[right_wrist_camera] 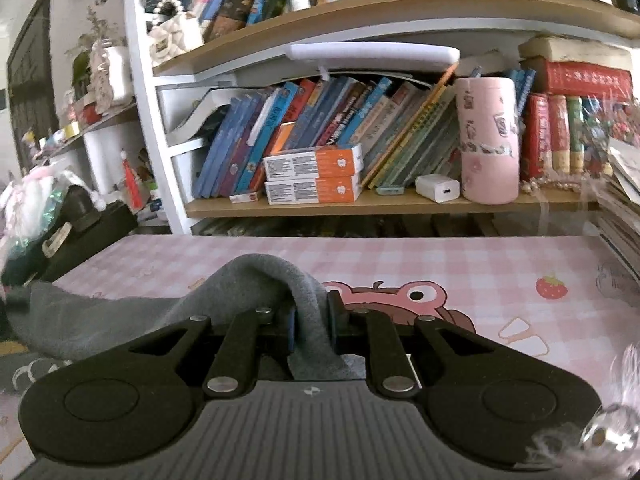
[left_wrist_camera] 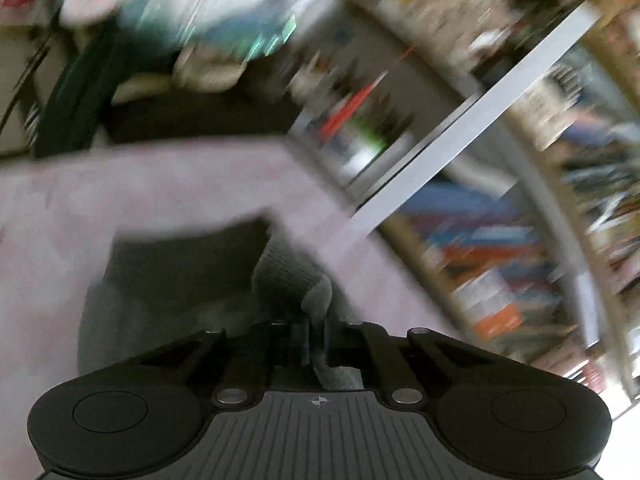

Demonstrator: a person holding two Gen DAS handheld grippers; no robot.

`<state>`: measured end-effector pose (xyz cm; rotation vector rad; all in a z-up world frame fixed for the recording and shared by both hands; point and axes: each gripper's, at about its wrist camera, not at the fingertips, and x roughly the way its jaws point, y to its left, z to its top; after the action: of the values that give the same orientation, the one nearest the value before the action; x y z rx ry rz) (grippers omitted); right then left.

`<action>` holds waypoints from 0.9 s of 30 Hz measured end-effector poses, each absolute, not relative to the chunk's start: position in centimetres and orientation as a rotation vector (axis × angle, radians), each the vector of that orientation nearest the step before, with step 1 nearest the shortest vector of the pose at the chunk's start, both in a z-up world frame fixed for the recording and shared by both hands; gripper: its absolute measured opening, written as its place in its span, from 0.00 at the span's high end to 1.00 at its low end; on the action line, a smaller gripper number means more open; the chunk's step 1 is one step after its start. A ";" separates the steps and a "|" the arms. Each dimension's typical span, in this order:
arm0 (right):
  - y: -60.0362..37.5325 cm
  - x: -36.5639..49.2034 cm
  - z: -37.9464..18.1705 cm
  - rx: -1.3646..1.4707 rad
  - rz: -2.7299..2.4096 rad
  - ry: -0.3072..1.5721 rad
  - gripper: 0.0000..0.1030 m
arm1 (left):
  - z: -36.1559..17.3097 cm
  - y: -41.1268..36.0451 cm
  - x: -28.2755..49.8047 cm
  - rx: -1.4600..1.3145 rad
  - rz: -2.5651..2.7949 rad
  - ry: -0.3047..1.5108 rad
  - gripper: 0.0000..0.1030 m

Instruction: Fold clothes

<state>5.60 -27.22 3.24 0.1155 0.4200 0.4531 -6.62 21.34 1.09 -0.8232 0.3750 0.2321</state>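
Bookshelf (right_wrist_camera: pixel 360 200) behind table (right_wrist_camera: pixel 520 256) holds one pink tumbler (right_wrist_camera: pixel 488 140), two boxes (right_wrist_camera: pixel 312 178). My right hand-held gripper (right_wrist_camera: pixel 312 320) and left hand-held gripper (left_wrist_camera: pixel 318 328) each clench one grey garment (right_wrist_camera: pixel 100 320).

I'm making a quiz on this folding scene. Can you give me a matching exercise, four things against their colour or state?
Things:
1. grey garment
2. tumbler
3. charger block
4. table cover

Descriptions:
A. white, lying on the shelf
B. pinched in both grippers
C. pink checked, cartoon print
D. pink, standing upright

Pairs: 1-B, 2-D, 3-A, 4-C. The right gripper and left gripper both clamp the cloth.
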 end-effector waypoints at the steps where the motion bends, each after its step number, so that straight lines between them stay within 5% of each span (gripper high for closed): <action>1: -27.3 5.6 3.4 0.131 0.479 0.420 0.86 | 2.1 21.8 -6.8 -0.825 0.232 0.336 0.96; 10: -23.4 12.4 6.3 0.110 0.549 0.473 0.87 | 9.1 26.7 0.9 -0.766 0.344 0.276 0.92; 14: -19.3 16.6 5.6 -0.113 0.361 0.500 0.51 | 7.9 27.0 7.0 -0.601 0.543 0.575 0.84; 20: -22.2 13.8 2.5 -0.165 0.404 0.523 0.50 | 4.7 26.2 2.7 -0.496 0.492 0.526 0.56; 27: -26.8 12.1 0.7 -0.017 0.384 0.603 0.51 | 3.9 27.3 -2.9 -0.594 0.399 0.521 0.56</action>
<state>12.06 -26.75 0.73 -0.0165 0.6030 0.3845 -2.89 27.27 3.88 -0.5937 0.5213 0.3990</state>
